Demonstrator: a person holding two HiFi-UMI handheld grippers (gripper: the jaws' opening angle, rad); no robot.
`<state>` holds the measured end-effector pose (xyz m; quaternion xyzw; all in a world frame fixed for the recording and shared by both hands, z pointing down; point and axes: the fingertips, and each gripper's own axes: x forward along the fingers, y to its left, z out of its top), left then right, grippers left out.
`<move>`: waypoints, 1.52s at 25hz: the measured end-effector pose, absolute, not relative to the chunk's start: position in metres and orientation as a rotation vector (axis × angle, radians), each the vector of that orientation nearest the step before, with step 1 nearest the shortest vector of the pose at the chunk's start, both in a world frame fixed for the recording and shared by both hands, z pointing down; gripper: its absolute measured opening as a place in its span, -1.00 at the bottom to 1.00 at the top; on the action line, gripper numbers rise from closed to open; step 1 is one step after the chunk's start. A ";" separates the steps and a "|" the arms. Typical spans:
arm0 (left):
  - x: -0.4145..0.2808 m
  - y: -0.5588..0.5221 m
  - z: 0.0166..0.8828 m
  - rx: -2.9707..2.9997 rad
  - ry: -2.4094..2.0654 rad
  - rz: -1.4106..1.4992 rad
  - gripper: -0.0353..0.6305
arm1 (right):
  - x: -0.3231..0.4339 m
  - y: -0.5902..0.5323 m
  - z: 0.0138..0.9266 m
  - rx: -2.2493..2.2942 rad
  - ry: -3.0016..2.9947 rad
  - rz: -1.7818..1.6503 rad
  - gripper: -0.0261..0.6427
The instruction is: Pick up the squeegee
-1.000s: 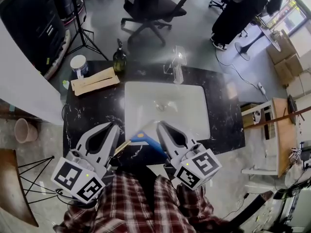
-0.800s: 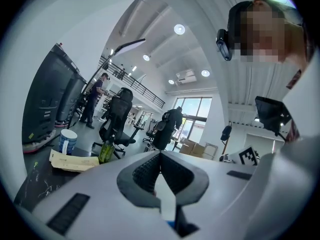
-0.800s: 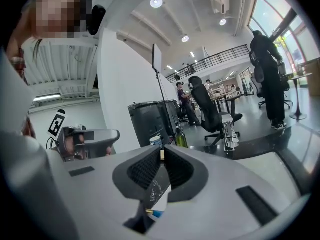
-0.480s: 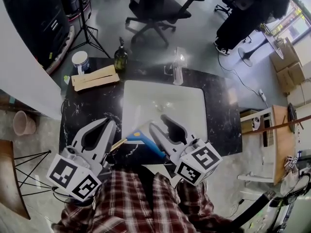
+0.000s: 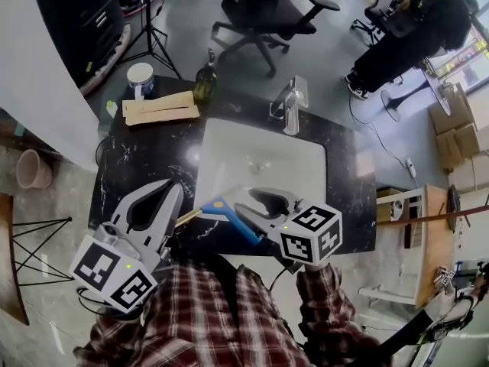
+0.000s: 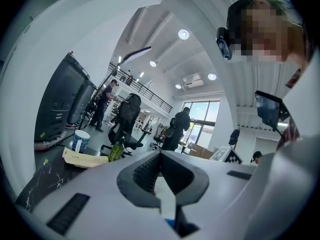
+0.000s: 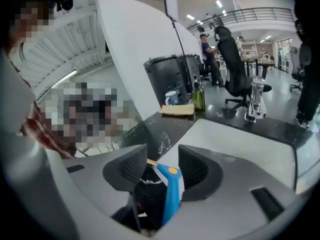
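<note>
No legible text or markings

Bright, even light; strong fisheye bending at edges.

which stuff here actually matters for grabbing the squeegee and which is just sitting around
For the job: squeegee, blue handle, at the front edge of the counter; right gripper, jaws just opened, handle between them.

Lying about: green bottle; cup; brown paper packets; tap; sink; office chair.

I saw a white sink (image 5: pixel 221 140) set into the black marbled desk (image 5: pixel 145 159). A green bottle (image 5: pixel 204 82), a white cup (image 5: pixel 140 79) and tan packets (image 5: pixel 160 108) sat near its far edge.
</note>
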<state>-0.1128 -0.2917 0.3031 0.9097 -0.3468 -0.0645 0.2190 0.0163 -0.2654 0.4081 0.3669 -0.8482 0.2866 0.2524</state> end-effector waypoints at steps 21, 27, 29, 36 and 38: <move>-0.159 -0.300 0.343 2.361 -1.043 -0.218 -0.86 | 0.005 -0.245 0.565 0.403 -1.808 1.258 -0.38; -0.163 -0.301 0.346 2.349 -1.050 -0.210 -0.86 | 0.003 -0.244 0.570 0.346 -1.806 1.340 -0.38; -0.162 -0.302 0.345 2.348 -1.050 -0.208 -0.86 | 0.004 -0.245 0.568 0.355 -1.821 1.348 -0.39; -0.157 -0.306 0.341 2.367 -1.037 -0.207 -0.86 | 0.002 -0.252 0.558 0.432 -1.911 1.229 -0.48; -0.154 -0.307 0.338 2.376 -1.030 -0.208 -0.86 | 0.004 -0.259 0.550 0.480 -1.947 1.219 -0.48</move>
